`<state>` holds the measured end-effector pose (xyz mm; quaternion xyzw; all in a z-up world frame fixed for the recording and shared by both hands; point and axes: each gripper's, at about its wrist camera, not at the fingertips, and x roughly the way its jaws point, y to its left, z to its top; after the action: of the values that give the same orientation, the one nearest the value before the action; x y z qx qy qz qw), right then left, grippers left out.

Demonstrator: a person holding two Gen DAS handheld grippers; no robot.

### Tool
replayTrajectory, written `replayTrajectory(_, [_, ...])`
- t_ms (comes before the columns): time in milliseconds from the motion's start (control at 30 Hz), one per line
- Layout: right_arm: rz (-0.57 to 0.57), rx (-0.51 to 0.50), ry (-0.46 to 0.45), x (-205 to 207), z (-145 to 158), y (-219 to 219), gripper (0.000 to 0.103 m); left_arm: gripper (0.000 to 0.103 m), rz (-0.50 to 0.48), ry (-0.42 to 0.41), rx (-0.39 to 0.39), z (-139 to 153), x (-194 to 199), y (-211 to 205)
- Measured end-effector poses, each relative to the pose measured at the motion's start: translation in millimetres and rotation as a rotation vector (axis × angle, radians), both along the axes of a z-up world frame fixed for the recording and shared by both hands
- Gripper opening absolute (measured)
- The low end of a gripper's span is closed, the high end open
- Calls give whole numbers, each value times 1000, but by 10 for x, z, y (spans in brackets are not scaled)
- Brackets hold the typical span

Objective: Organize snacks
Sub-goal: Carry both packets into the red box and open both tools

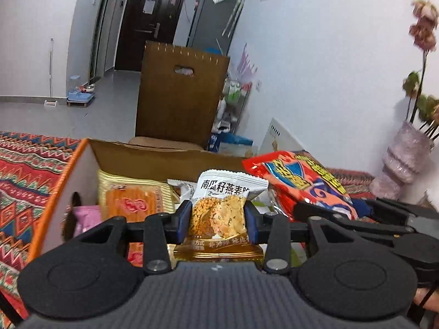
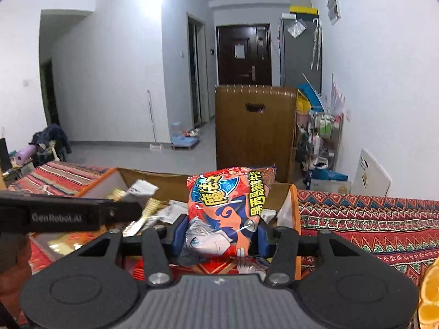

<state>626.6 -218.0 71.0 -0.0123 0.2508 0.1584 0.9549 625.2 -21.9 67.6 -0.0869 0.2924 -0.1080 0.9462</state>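
Gripping oat packet (image 1: 219,205), base hidden; box (image 1: 164,159) contents seemingly jumbled.

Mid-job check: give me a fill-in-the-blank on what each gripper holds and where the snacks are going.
1. The left gripper is shut on a small ____ cookie packet.
2. The right gripper is shut on a large ____ snack bag.
3. Both snacks are held above an open cardboard ____ with other snacks inside.
4. That container sits on a ____ tablecloth.

Missing words: white; red; box; patterned
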Motion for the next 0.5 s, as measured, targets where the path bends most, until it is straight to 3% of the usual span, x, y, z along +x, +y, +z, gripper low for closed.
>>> replayTrajectory(333, [-15,-67,145,488,-292,89,52,42,-35,69,64,-338,238,-172])
replayTrajectory(500, [-29,-98,141,510,-327,111,57,49,-22,92,47,-408,282,-119])
